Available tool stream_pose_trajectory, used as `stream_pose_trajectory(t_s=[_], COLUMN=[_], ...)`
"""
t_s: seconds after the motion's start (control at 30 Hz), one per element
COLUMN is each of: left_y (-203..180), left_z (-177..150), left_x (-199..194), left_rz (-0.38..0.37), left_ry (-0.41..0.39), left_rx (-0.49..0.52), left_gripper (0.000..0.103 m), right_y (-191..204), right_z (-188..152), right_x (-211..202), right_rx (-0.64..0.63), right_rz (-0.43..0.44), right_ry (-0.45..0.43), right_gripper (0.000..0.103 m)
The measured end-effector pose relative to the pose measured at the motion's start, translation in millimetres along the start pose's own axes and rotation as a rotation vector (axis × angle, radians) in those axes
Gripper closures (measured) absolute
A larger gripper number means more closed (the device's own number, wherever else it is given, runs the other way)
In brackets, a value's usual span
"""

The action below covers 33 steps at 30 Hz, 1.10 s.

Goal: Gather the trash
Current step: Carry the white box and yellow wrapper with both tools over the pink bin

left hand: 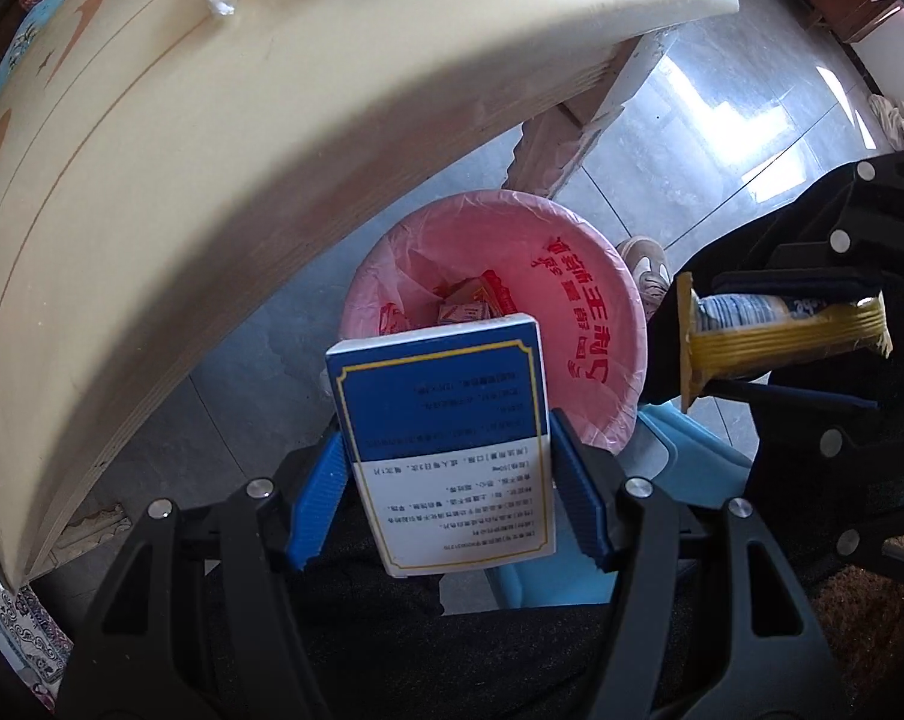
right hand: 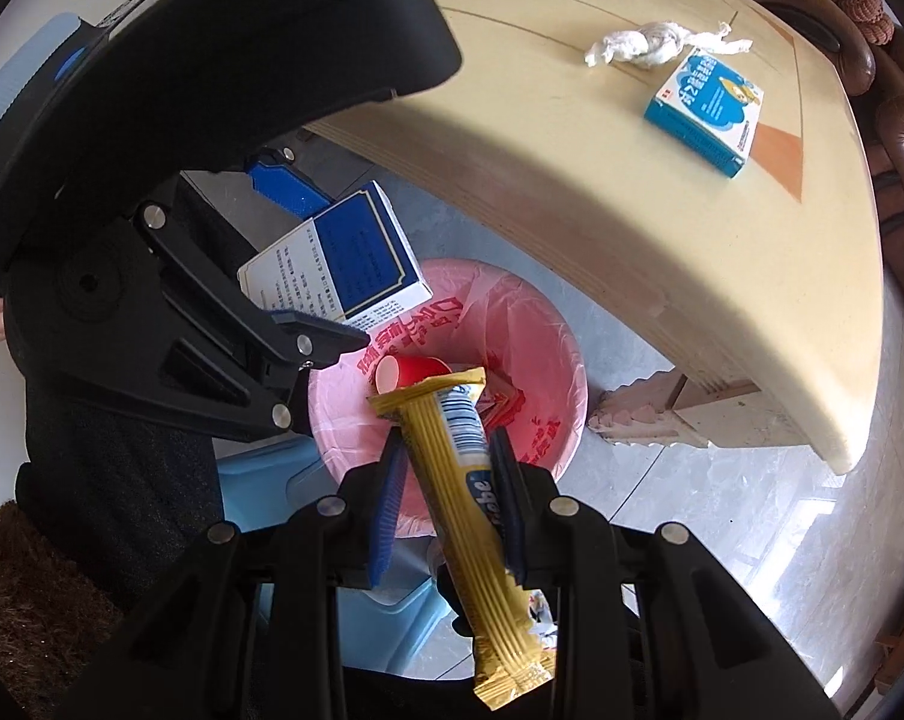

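- Pink-lined trash bin (left hand: 572, 276) already holds a red cup (right hand: 410, 373) and small packets.
- Left gripper (left hand: 449, 486) jaws are clamped half-wide on a blue-and-white box (left hand: 446, 432) above the bin.
- Right gripper (right hand: 449, 498) jaws are shut on a yellow wrapper (right hand: 458, 456) over the bin.
- 2 items are left on the surface (right hand: 572, 180): a crumpled tissue (right hand: 650, 45) and a blue box (right hand: 707, 111).
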State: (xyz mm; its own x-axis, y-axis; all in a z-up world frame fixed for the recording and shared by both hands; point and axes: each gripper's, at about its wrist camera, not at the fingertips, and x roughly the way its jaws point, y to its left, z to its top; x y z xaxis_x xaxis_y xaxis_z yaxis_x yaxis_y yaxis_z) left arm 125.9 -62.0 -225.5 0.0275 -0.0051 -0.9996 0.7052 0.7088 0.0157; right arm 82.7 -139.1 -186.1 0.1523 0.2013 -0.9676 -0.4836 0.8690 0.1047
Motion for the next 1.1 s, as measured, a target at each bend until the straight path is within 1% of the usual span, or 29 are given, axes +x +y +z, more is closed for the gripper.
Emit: stream_pose_trajectory(t_s=[0.17, 0.37, 0.5, 0.77, 0.93, 1.1], left_y=[-0.1, -4.5, -4.2, 5.6, 7.4, 9.4], left_z=[-4.2, -5.6, -6.4, -2.9, 1.1, 5.5], left_x=[26.3, 66.3, 88.1, 126.0, 145.3, 163.0], left_rz=[-0.023, -0.056, -0.052, -0.057, -0.082, -0.122], left_ry=[0.028, 0.058, 0.084, 0.148, 0.186, 0.213], left_rx=[-0.015, -0.024, -0.024, -0.042, -0.059, -0.093], left_gripper=[0.040, 0.040, 0.040, 0.040, 0.040, 0.040], right_y=[-7.5, -18.5, -20.9, -26.2, -29.8, -36.4], right_z=[-9.0, -9.3, -9.5, -14.0, -13.7, -15.2], right_x=[33.1, 65.7, 84.2, 130.3, 153.2, 172.8], right_rx=[0.048, 0.111, 0.109, 0.119, 0.135, 0.170], right_rz=[0.022, 0.054, 0.037, 0.023, 0.020, 0.040], right_ry=[0.020, 0.030, 0.032, 0.067, 0.079, 0.093], right_gripper=[0.074, 0.074, 0.074, 0.074, 0.074, 0.074])
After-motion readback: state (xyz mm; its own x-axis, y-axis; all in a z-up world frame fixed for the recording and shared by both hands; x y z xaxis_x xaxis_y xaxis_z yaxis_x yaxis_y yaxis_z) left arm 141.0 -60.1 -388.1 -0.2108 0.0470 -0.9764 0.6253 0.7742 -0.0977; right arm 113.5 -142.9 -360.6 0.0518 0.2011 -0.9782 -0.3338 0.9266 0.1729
